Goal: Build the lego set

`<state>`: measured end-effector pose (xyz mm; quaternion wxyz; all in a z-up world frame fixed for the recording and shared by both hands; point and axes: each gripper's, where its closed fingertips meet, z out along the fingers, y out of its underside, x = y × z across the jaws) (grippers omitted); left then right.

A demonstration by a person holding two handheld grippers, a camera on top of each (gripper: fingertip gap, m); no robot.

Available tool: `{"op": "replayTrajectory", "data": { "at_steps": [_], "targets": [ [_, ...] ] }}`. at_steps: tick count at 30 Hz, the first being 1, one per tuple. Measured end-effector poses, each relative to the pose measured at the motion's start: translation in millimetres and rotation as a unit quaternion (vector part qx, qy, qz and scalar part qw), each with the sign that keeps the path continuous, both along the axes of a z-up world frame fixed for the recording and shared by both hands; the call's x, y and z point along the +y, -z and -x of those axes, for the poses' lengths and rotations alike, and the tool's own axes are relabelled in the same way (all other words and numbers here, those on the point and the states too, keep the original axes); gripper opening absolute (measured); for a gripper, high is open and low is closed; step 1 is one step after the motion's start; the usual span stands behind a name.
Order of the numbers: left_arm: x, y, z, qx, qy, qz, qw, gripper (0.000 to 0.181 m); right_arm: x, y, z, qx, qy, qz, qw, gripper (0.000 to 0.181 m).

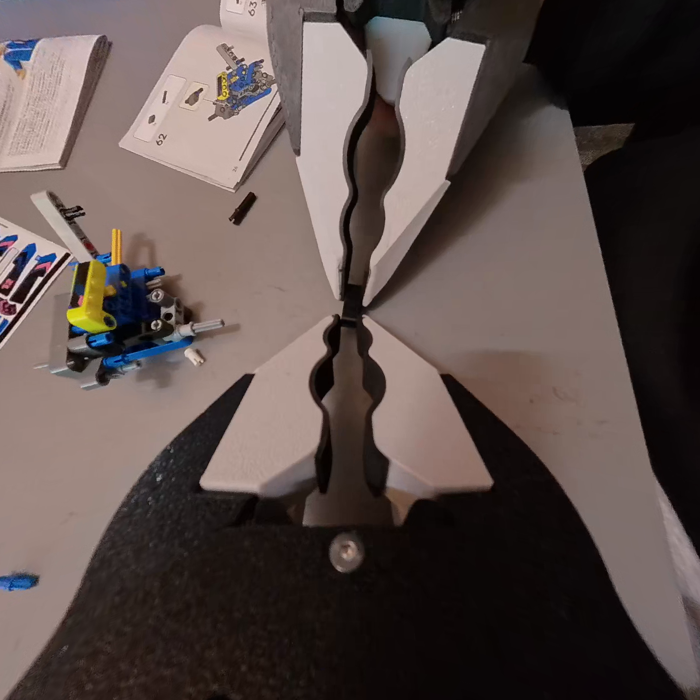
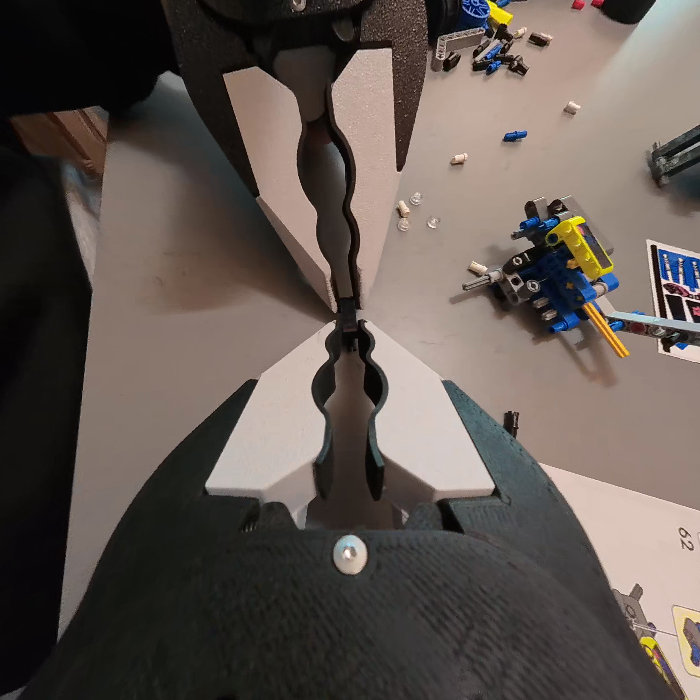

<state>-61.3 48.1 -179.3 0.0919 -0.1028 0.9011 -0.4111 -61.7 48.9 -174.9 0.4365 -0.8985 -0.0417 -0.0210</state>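
Note:
My two grippers meet tip to tip above the grey table [image 1: 473, 341]. My left gripper [image 1: 348, 322] and my right gripper [image 2: 348, 326] are each shut on an end of a small black lego piece [image 1: 350, 305], which also shows in the right wrist view [image 2: 347, 316]. I cannot tell whether it is one piece or two joined. The right gripper [image 1: 350, 297] comes in from the top of the left wrist view, and the left gripper [image 2: 345, 303] from the top of the right wrist view. The partly built blue, yellow and grey model [image 1: 125, 314] [image 2: 560, 272] lies on the table.
An open instruction booklet [image 1: 204, 106] [image 2: 644, 549], a second booklet [image 1: 41, 102] and a sticker sheet [image 1: 22, 272] [image 2: 678, 295] lie around the model. A loose black pin [image 1: 242, 208] [image 2: 512, 418], small white pins [image 2: 459, 158], a blue pin [image 2: 515, 135] and a pile of parts [image 2: 492, 45] are scattered about. My left and right fingertips are right by each other. My right gripper's tips are some 9 cm from the loose black pin [image 2: 512, 418]. Look for it in the left wrist view [image 1: 235, 217] too.

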Motion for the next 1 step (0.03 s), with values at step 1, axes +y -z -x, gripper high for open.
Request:
{"op": "replayTrajectory", "data": {
  "at_steps": [1],
  "targets": [
    [-0.1, 0.2, -0.3, 0.005, -0.002, 0.001, 1.0, 0.005, 0.0, 0.0, -0.1, 0.0, -0.001, 0.0, 1.0, 0.006]
  ]
}}
